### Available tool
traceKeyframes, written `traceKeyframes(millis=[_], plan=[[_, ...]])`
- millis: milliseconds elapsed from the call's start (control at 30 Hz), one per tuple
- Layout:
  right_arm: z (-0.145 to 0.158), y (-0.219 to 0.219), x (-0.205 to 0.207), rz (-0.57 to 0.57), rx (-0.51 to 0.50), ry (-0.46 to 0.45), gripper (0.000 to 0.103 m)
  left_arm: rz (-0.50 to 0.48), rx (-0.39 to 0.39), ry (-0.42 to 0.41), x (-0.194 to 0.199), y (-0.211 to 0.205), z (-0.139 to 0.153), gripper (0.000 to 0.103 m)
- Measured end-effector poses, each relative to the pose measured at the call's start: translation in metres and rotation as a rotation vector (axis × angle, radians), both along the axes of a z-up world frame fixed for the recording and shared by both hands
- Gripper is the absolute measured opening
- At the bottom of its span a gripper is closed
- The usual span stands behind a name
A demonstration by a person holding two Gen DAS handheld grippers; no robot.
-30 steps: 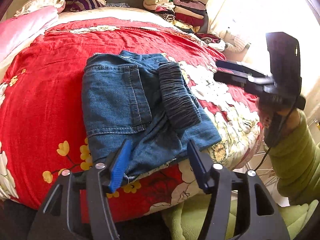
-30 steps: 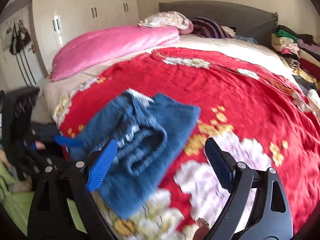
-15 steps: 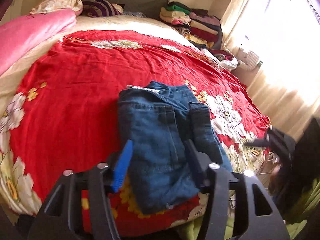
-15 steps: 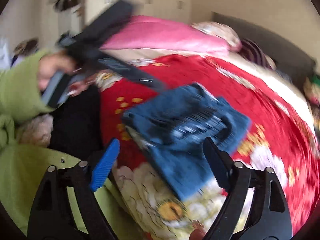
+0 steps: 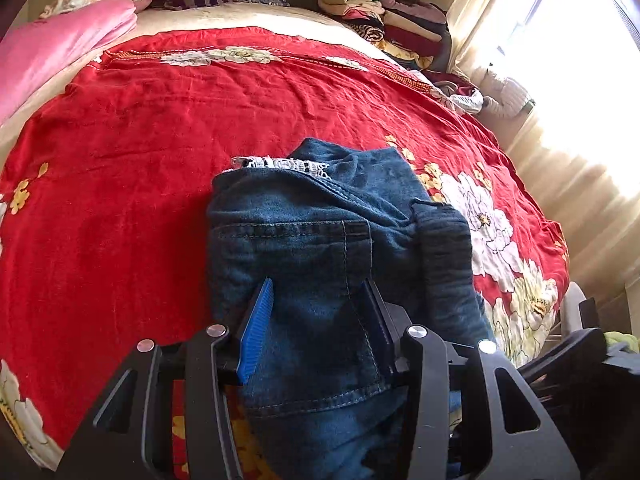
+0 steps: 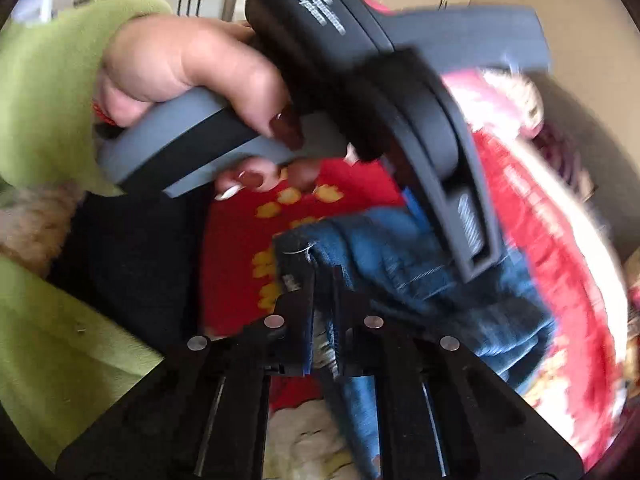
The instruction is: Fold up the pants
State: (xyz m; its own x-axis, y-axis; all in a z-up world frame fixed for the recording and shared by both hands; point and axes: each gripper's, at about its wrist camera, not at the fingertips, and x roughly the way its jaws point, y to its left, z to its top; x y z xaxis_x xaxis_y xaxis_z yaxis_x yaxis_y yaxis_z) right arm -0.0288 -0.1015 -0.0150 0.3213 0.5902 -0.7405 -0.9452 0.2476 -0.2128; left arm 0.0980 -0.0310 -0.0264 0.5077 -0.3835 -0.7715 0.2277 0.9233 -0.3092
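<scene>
Grey hand-held gripper (image 6: 476,256) ("Data Acquisition System")

The only words I could read were "Data Acquisition System", printed in white on the dark housing of my left gripper (image 6: 320,292), which my hand (image 6: 192,68) held in my right camera's view.

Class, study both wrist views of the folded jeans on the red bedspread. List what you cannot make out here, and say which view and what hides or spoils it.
- Left wrist view: the jeans' near edge is covered by the left tongs; whether the pads press the denim is unclear.
- Left wrist view: the right tongs are cut off at the lower right edge.
- Right wrist view: the bedspread pattern is motion-blurred.
- Right wrist view: the hand and its tool hide the far bed.
</scene>
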Motion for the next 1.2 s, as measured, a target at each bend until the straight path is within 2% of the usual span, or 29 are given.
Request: traceKeyframes(millis=[100,267,433,533,600,667,733,867,967,1167,1200], plan=[[-0.003,-0.011,-0.005,0.018,-0.023,0.020,0.001,-0.001,-0.016,-0.004,0.000,0.001,-0.001,0.045],[-0.022,-0.013,0.002,-0.026,-0.011,0.086,0.002,0.014,-0.024,-0.017,-0.001,0.001,-0.001,0.045],[-0.007,-0.023,0.002,-0.040,0.030,0.137,0.010,0.017,-0.014,-0.033,-0.006,0.000,0.004,0.045],[0.012,-0.035,0.001,-0.052,0.100,0.161,0.018,0.023,-0.014,-0.045,-0.010,0.000,0.008,0.046],[0.024,-0.045,0.000,-0.073,0.148,0.164,0.029,0.026,-0.015,-0.053,-0.013,0.000,0.011,0.046],[0.039,-0.057,0.000,-0.102,0.207,0.170,0.035,0.028,-0.014,-0.064,-0.015,0.000,0.015,0.047],[0.049,-0.063,0.003,-0.125,0.238,0.160,0.038,0.034,-0.010,-0.080,-0.018,0.001,0.020,0.051],[0.069,-0.080,0.010,-0.197,0.304,0.099,0.053,0.053,-0.010,-0.107,-0.023,0.006,0.029,0.052],[0.079,-0.094,0.022,-0.271,0.340,0.064,0.064,0.076,-0.013,-0.129,-0.028,0.011,0.036,0.062],[0.087,-0.115,0.037,-0.381,0.397,0.029,0.078,0.105,-0.016,-0.165,-0.034,0.020,0.049,0.063],[0.089,-0.115,0.038,-0.392,0.407,0.025,0.080,0.109,-0.015,-0.170,-0.035,0.021,0.051,0.072]])
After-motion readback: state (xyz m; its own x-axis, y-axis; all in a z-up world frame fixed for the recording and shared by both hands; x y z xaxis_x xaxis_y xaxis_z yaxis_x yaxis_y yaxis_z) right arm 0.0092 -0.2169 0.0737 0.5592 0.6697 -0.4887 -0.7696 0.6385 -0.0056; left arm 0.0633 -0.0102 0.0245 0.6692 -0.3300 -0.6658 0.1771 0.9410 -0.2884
